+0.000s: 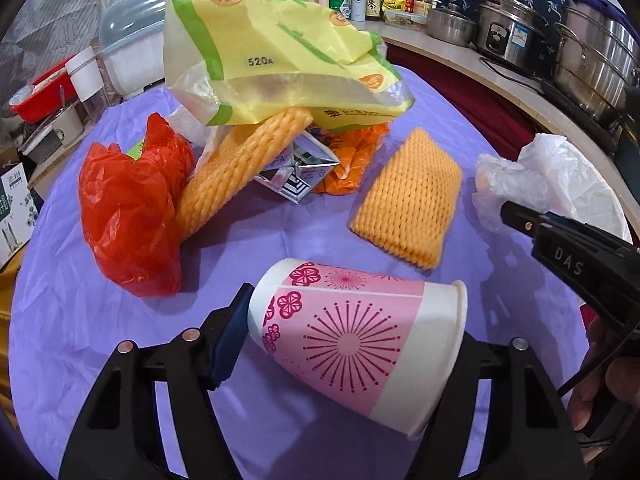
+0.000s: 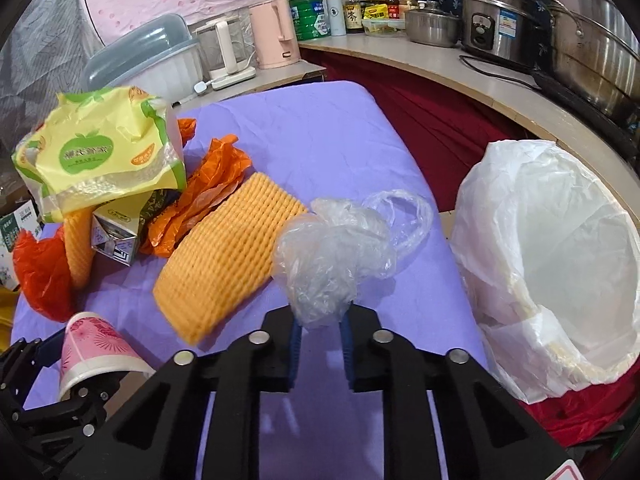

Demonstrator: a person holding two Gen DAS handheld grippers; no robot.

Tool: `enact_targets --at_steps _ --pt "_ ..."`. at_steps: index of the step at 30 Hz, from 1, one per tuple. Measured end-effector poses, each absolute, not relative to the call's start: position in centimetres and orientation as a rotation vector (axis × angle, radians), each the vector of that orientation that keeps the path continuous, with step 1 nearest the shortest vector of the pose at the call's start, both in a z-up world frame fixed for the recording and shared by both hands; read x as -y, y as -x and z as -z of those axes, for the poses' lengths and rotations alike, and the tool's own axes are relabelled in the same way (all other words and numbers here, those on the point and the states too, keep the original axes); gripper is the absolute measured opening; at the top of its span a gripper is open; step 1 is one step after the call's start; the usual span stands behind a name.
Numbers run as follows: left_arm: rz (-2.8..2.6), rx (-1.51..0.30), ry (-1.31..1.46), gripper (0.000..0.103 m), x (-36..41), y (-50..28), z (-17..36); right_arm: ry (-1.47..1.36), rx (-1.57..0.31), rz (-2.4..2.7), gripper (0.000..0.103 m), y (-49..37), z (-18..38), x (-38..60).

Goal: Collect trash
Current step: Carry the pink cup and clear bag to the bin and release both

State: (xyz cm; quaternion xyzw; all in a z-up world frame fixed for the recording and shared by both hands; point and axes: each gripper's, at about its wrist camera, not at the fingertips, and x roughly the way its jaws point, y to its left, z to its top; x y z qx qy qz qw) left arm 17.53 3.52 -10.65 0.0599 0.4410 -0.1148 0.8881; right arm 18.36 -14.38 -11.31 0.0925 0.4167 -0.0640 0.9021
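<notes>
Apparently right finger (image 1: pixel 476 364) behind cup (image 1: pixel 356 340)

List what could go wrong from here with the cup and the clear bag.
1. The left claw spans the paper cup, which lies on its side. The cup is thin, so a hard squeeze may crush it, or it may slip out.
2. The right claw pinches only the lower end of the clear plastic bag. The rest hangs loose and could catch on the foam net or slide free before reaching the lined bin.
</notes>
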Motion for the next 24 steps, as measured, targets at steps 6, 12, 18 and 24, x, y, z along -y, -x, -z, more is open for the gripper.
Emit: enact_targets --at_steps 6,12,18,24 --pt "0.246 -0.883 -0.134 0.065 -2.4 -15.7 9.2 -0.218 -0.813 0.134 0.009 -15.6 9.1 15.9" --pt "0.280 -0.841 -0.137 0.065 -0.5 -14.1 6.8 -0.251 -0.720 0.171 0.009 -12.9 5.4 18.6" --pt "0.362 -0.793 -0.145 0.065 3.6 -13.2 4.2 -0.272 -0.651 0.275 0.009 -10.2 2.9 23.2" --pt "0.450 -0.757 -0.147 0.065 9.2 -13.2 2.3 -0.307 -0.657 0.380 0.009 -8.5 3.7 28.3"
